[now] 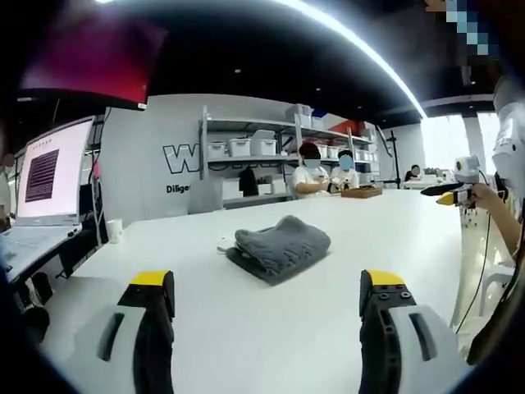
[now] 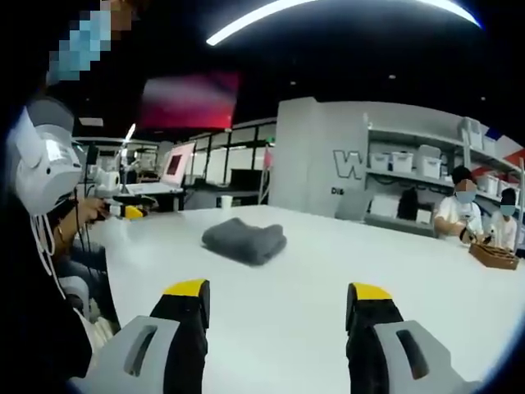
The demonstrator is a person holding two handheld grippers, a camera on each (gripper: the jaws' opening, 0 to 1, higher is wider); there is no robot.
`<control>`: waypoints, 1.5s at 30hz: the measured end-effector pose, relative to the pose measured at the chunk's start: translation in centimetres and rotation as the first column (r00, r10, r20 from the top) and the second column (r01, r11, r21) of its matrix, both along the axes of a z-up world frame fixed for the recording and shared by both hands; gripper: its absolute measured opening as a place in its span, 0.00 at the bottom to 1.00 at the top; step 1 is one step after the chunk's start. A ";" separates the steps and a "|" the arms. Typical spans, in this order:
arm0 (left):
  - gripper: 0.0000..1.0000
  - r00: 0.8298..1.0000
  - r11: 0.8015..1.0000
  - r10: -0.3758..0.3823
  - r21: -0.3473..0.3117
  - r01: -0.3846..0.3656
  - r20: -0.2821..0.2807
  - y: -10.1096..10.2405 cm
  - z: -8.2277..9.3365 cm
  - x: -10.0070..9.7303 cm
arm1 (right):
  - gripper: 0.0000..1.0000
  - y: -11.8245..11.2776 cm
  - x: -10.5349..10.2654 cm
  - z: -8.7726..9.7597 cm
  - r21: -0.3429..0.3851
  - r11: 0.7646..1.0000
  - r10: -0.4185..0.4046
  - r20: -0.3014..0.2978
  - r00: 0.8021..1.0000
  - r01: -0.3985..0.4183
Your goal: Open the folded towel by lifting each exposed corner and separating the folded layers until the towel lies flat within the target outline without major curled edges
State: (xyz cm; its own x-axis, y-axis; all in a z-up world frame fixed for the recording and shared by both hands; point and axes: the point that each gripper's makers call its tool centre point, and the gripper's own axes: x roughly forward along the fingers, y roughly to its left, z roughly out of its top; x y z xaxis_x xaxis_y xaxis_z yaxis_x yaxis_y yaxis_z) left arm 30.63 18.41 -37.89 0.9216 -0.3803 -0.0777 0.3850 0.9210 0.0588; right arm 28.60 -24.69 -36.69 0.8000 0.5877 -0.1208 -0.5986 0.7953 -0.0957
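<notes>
A folded grey towel (image 1: 279, 246) lies on the white table (image 1: 205, 328), with its stacked layers showing along the near-left edge. My left gripper (image 1: 268, 287) stands open a short way in front of it, nothing between its yellow-tipped jaws. In the right gripper view the same towel (image 2: 244, 240) lies further off on the table (image 2: 279, 345), seen from another side. My right gripper (image 2: 279, 291) is also open, empty, and well short of the towel.
A laptop (image 1: 49, 176) and a white cup (image 1: 115, 230) sit at the table's left end. Two people sit by shelves (image 1: 246, 148) near a wooden box (image 1: 361, 192). A hand holds another yellow-tipped gripper (image 1: 455, 195), also seen at the left (image 2: 123, 209).
</notes>
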 end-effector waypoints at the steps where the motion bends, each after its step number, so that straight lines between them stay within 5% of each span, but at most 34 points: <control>1: 0.92 1.000 1.000 0.001 0.000 -0.001 0.000 0.0 0.0 0.0 | 0.66 0.0 0.0 0.0 0.000 1.000 0.000 -0.001 1.000 0.000; 24: 0.88 0.999 0.999 -0.027 -0.033 0.026 -0.029 -1.0 -0.4 1.3 | 0.62 1.5 0.8 -0.1 0.001 0.999 0.032 -0.012 0.999 -0.032; 45: 0.82 0.994 0.994 -0.102 -0.038 0.100 -0.033 -3.4 -0.2 4.2 | 0.58 3.4 4.5 1.1 -0.022 0.996 0.084 0.002 0.996 -0.084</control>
